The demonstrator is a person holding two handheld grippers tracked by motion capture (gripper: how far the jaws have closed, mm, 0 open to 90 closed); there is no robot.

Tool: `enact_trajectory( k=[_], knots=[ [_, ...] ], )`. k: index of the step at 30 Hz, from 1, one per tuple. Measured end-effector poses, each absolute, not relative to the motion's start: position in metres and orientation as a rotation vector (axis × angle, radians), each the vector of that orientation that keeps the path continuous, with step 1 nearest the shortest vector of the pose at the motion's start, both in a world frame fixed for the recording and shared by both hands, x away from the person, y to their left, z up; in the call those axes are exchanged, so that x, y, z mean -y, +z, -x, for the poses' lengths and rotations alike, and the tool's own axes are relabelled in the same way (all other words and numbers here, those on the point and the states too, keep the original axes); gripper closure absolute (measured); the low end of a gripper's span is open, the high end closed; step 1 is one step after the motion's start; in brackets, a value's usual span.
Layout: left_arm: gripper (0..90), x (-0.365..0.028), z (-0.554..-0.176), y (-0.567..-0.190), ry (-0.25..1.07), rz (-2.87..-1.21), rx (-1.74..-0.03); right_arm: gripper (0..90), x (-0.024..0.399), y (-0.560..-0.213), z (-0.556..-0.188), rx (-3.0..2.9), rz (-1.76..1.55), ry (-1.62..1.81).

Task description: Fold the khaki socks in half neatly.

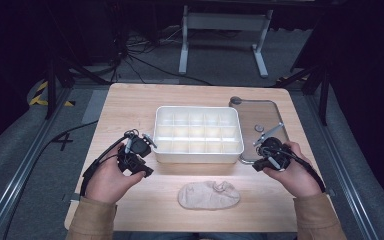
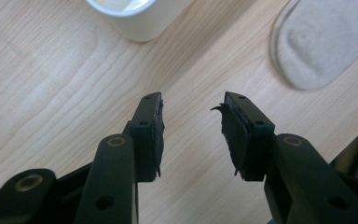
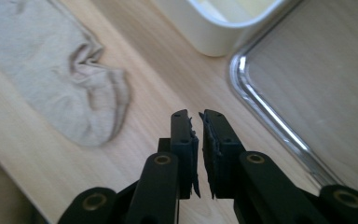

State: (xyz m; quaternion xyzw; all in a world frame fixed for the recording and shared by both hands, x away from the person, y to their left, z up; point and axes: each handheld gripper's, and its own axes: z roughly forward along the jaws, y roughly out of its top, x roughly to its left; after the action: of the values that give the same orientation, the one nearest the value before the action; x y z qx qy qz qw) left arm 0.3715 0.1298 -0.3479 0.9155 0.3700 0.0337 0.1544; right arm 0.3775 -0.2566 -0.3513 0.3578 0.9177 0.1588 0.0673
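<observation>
Wooden table (image 1: 130, 107): sock (image 1: 209, 194) lies flat btwn grippers, w/in reach; left gripper (image 2: 191, 114) wide, empty; right gripper (image 3: 196, 122) nearly closed, empty.

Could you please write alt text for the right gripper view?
The right gripper hangs over a wooden table, jaws nearly shut with nothing between them. A beige sock lies left, a white bin ahead, a clear lid right.

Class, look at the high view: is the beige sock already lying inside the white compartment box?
No, the sock lies flat on the bare wooden table in front of the white compartment box, whose compartments look empty.
</observation>
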Motion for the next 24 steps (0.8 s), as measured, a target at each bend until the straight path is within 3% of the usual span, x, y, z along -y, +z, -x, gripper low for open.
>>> enact_trajectory(
  k=[7,24],
  knots=[
    [59.4,-0.125,-0.369,-0.345,0.088,-2.596,-1.073,89.9,0.253,-0.356,-0.378,-2.785,-1.100,0.521],
    [57.5,-0.109,-0.362,-0.343,0.036,-2.626,-1.001,90.0,0.222,-0.357,-0.363,-2.840,-0.953,0.564]
  ],
)
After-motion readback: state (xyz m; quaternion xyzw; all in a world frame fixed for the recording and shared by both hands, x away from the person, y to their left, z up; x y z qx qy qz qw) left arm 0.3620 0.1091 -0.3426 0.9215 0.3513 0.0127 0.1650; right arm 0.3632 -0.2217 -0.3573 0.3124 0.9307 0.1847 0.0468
